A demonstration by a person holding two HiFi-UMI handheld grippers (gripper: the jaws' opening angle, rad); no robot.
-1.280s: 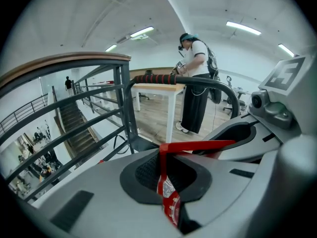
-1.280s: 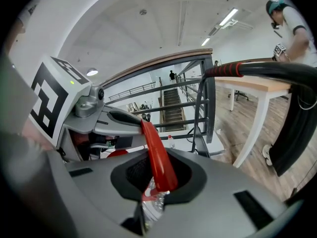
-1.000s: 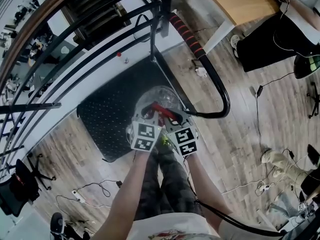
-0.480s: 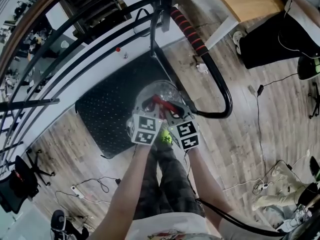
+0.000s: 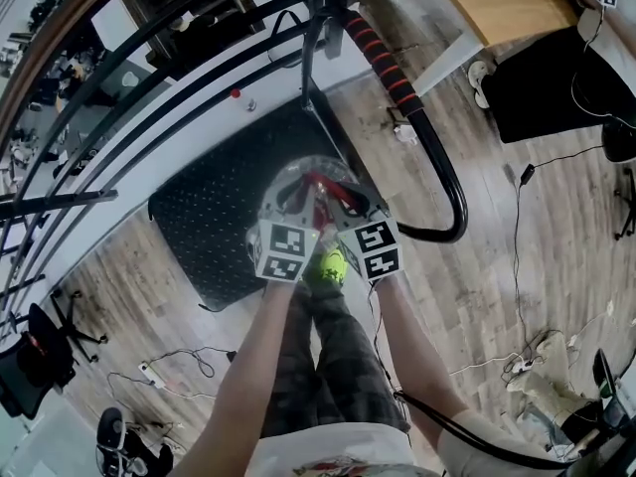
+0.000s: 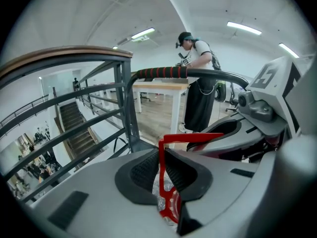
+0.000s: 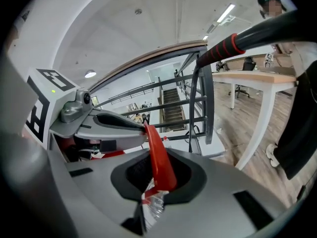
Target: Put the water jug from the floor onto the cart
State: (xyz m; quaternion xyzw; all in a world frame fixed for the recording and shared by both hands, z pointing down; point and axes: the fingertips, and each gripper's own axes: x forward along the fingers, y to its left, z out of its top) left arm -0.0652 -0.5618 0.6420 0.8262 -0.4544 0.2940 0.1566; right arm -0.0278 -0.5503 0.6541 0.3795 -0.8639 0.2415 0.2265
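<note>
Your left gripper [image 6: 162, 171] and right gripper [image 7: 156, 175] are both clamped on the red handle [image 5: 320, 185] of the water jug [image 5: 296, 170], which is over the near edge of the cart [image 5: 199, 229] deck. You look mid-placement: next, lower it squarely onto the deck, then let go.

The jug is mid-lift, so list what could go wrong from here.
Both the left gripper and right gripper clamp only the thin red handle; the water jug hanging below could swing or slip. It hangs near a corner of the cart deck, beside the push bar, so it may land partly off the edge, near the person's shoe.
</note>
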